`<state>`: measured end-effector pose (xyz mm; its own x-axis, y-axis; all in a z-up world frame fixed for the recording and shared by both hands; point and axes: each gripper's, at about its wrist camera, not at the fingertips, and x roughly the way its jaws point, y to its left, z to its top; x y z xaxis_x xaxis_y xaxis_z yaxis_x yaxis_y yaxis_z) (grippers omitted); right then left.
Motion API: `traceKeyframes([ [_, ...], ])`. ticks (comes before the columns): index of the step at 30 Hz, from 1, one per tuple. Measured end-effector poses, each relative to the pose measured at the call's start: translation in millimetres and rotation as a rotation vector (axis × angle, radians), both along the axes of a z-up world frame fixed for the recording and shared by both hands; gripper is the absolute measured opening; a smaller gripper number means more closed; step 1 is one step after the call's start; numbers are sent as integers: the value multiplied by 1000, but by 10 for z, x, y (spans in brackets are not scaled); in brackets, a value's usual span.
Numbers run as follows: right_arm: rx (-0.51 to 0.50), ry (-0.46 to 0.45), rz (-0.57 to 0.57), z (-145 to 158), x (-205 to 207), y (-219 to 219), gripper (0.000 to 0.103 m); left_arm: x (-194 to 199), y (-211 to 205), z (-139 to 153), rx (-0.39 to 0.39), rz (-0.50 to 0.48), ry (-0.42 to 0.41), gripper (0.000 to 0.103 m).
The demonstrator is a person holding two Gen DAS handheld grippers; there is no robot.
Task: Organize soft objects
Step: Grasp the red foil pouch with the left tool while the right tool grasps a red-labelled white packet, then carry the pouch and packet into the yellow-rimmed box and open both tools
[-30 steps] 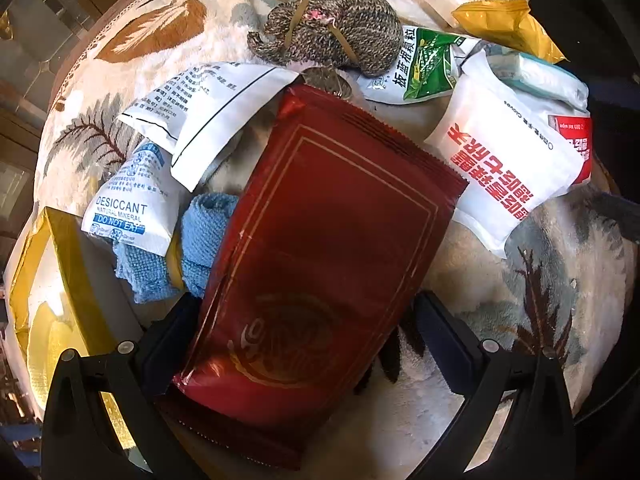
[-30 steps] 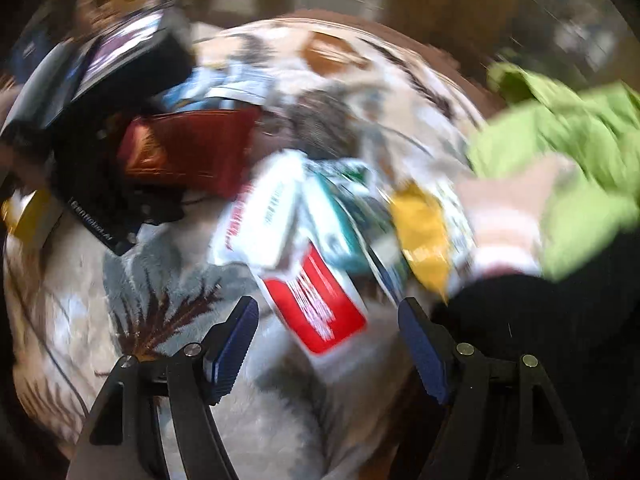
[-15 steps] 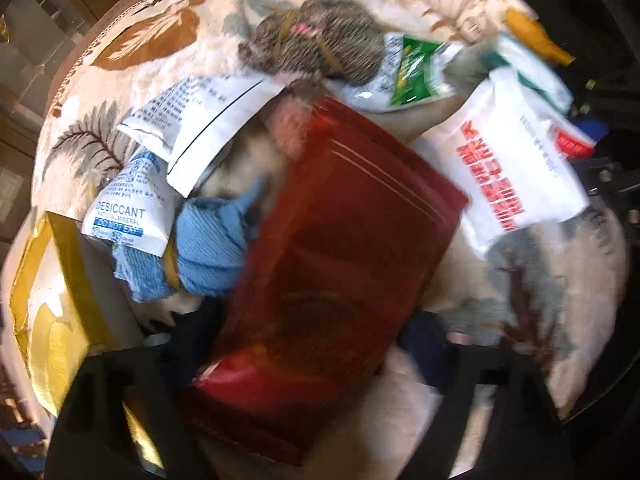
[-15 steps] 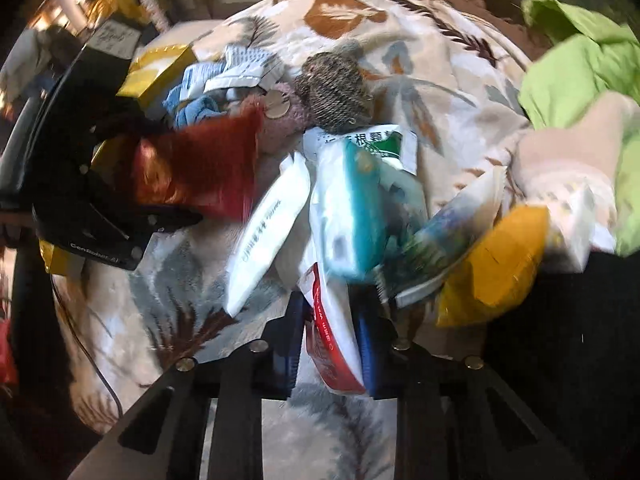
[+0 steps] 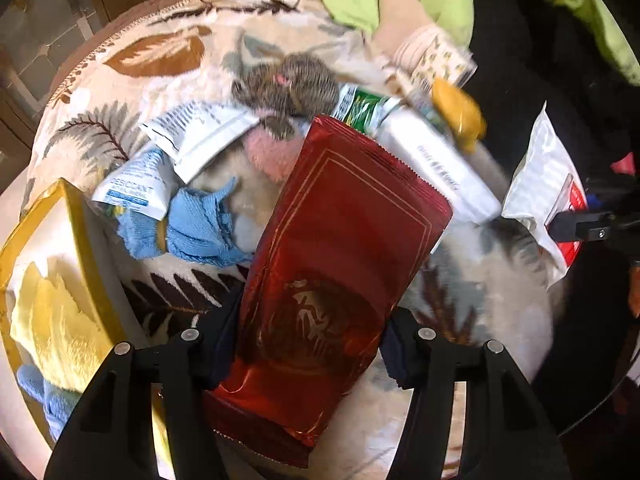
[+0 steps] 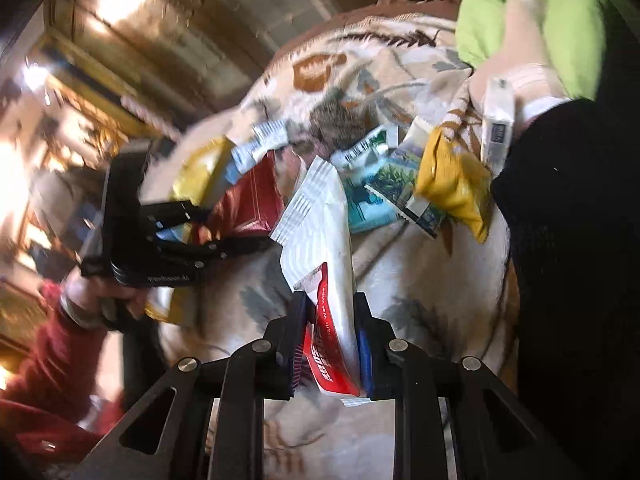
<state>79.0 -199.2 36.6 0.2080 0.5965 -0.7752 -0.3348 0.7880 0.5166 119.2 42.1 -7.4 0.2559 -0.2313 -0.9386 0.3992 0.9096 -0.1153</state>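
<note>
My left gripper [image 5: 310, 348] is shut on a large dark red foil pouch [image 5: 340, 256], held above a leaf-patterned blanket [image 5: 160, 60]. My right gripper [image 6: 330, 332] is shut on a white wet-wipes pack with a red label [image 6: 324, 248], lifted off the pile; the same pack [image 5: 540, 184] shows at the right of the left wrist view. Under the pouch lie a blue cloth [image 5: 192, 228], a desiccant sachet [image 5: 132, 188], a white packet [image 5: 204, 132], a grey knitted bundle [image 5: 296, 88] and a pink soft piece [image 5: 268, 148].
A yellow box [image 5: 44, 264] stands at the left. A yellow pouch [image 6: 452, 180], teal packs [image 6: 372, 204] and a small white box [image 6: 496, 120] lie near a green garment [image 6: 520, 12]. A hand in a red sleeve [image 6: 52, 352] holds the left gripper.
My right gripper closed on the wet-wipes pack and lifted it off the pile to the right. My left gripper raised the red pouch, and the pink piece beneath came into view.
</note>
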Motion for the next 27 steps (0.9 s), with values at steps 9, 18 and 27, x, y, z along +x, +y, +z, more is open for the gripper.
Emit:
traceKeyframes([
  [9,88,-58,-80,370,-62,-91,23,-122,183,480,-151,42,-42,58],
  [18,315,7,21,556,255,835,23,-218,1029,755,-135,239,-105,58],
  [27,344,179,33,77,618,2330,23,-328,2044,440,-53,572,-91,58],
])
